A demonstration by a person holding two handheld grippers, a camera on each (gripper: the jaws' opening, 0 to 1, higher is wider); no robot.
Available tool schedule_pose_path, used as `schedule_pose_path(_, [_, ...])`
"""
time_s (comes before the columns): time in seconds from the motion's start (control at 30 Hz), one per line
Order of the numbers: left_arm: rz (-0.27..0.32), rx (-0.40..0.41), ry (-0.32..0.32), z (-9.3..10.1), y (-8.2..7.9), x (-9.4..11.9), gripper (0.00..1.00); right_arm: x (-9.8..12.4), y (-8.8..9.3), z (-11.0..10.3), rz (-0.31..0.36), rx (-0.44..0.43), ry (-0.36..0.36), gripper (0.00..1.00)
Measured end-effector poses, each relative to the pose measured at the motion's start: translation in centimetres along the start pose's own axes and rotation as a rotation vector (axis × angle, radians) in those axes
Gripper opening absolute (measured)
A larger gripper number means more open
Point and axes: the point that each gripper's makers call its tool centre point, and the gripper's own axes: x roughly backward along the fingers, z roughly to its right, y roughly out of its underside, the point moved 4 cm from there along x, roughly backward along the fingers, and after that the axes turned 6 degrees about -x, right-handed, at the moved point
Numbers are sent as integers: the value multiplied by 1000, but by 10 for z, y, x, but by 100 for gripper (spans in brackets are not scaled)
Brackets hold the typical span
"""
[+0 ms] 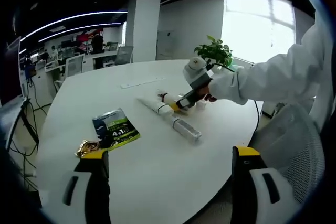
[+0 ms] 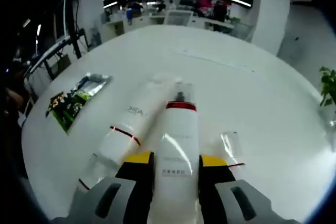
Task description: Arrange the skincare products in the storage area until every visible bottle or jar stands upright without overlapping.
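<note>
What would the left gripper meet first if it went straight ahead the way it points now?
Probably bare table first. Further along that line lies the clear tube, end to end with a white tube; depth is hard to judge. The left gripper has open fingers holding nothing.

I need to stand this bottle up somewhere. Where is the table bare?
Bare: the wide stretch of table between the left gripper and the lying tubes, and beyond the tubes toward the plant. Crowded: around the tubes by the right gripper, shut on the bottle; the packet lies nearby.
</note>
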Motion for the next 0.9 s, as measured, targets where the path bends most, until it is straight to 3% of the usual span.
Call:
schedule_pose_path(0.2, [-10,-33,26,-1,-5,-6,93,3,8,0,0,-34,4,26])
schedule_pose_path(0.37, [22,13,78,3,-14,-14,90,9,13,1,7,-99,-26,25])
schedule_pose_path(0.6, [2,-36,109,2,-18,-20,89,15,20,1,2,-134,-55,24])
schedule_pose_path(0.7, [-8,-35,155,6,-19,-20,89,17,21,0,-5,-148,-61,24])
schedule_pose_path(0.9, [33,-1,219,5,-36,-30,87,23,24,2,-7,-247,-99,23])
